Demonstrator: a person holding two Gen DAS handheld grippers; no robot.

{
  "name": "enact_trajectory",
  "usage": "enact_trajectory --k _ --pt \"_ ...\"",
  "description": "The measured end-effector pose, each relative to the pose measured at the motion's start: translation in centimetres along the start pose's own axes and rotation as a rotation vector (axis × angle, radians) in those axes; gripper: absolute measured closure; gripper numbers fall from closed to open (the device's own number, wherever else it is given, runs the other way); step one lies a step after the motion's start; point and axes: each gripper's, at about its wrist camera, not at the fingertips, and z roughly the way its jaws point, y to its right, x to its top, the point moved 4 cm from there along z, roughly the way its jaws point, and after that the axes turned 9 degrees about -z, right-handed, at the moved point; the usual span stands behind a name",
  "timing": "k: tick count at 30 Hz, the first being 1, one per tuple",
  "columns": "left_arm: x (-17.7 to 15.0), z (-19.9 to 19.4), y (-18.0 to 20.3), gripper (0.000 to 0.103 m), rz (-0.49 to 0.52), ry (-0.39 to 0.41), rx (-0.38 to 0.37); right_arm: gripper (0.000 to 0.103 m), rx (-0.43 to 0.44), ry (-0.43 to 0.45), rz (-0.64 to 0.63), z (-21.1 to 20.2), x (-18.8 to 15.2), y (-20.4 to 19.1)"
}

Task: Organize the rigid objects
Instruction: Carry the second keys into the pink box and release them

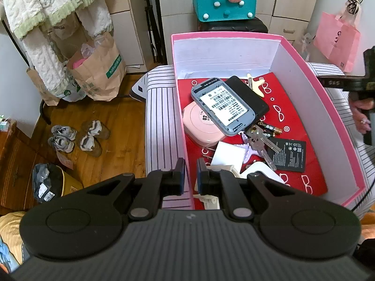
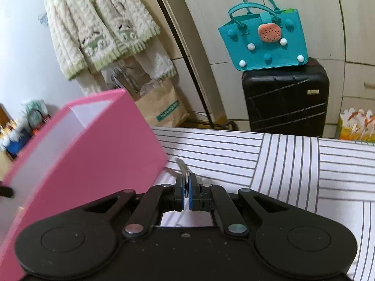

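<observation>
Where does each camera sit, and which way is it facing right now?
Left wrist: on the left claw, looking steeply down into the pink box; claw shut on the box's near wall; a hand with the other claw at right.
Right wrist: on the right claw, looking low across the striped sheet outside the box; claw shut on a key ring.
Shared: box, teal bag, hanging jacket.

A home bedroom: striped bedsheet (image 2: pixel 281 164), hanging fleece pyjamas (image 2: pixel 98 28), suitcase (image 2: pixel 284 98), shoes (image 1: pixel 79 138).

A teal felt bag (image 2: pixel 264 39) sits atop a black suitcase (image 2: pixel 284 98).
</observation>
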Motion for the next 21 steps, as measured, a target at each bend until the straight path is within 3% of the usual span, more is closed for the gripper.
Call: enact_trajectory --k 6,13,21 --pt "-0.1 0.0 -0.2 0.094 -0.017 0.012 -0.019 0.098 -0.060 0.080 0.024 -2.9 1.1 -1.4" --pt "-0.2 0.0 -0.5 0.094 -0.018 0.015 -0.043 0.098 -0.069 0.110 0.016 -5.7 2.0 -3.5" --pt "-0.5 0.0 -0.5 0.093 -0.005 0.034 -0.054 0.098 -0.094 0.227 -0.024 -10.1 4.9 -7.8"
